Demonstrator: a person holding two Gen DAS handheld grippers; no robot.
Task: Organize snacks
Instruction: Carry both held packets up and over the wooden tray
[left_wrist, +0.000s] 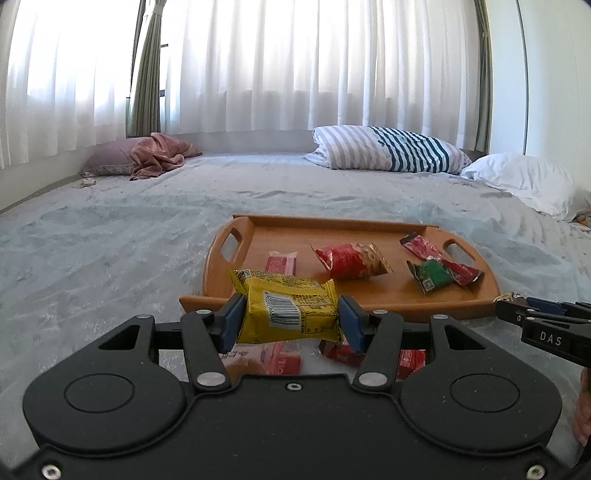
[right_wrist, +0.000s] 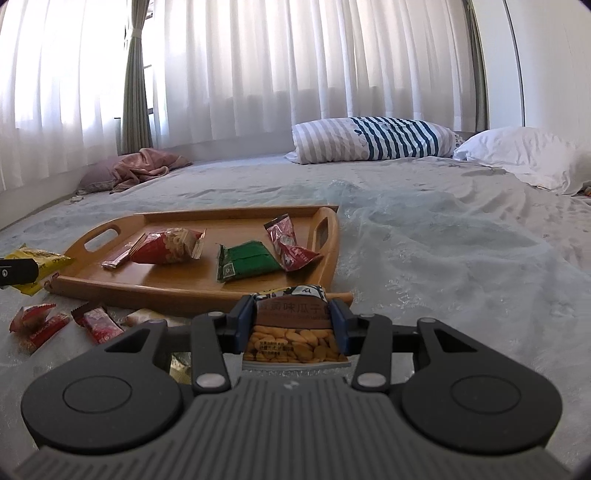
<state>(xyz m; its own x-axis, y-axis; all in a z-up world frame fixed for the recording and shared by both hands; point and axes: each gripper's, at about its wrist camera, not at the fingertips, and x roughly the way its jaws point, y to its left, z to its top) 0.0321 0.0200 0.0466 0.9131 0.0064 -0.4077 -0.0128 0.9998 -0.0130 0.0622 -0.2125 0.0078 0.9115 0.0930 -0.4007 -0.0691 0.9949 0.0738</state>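
Snacks: loose pkts, some on wooden tray, some on bed in front of it.

Left tool: partly open, blue pads clamped on both sides of yellow pkt, barcode facing cam. Pkt held clear of bed, just short of tray's near rim.

Right tool: also partly open, pads pressing sides of seed pkt w/ brown label band + clear window showing orange-yellow kernels. Pkt sits just before tray's near right corner. Can't tell if it touches bed.

On tray: pink bar near left, red peanut bag centre, green pkt right of centre, two red sachets by right handle; one overlaps green pkt's far edge.

On bed, near side of tray: red sachets + small red pkt, pale wrapper beside them partly hidden by tool body. Left view shows pink pkt and red pkts under the tool.

Bkgd: striped pillow, white pillow, pink blanket at far left, sheer curtains across window.
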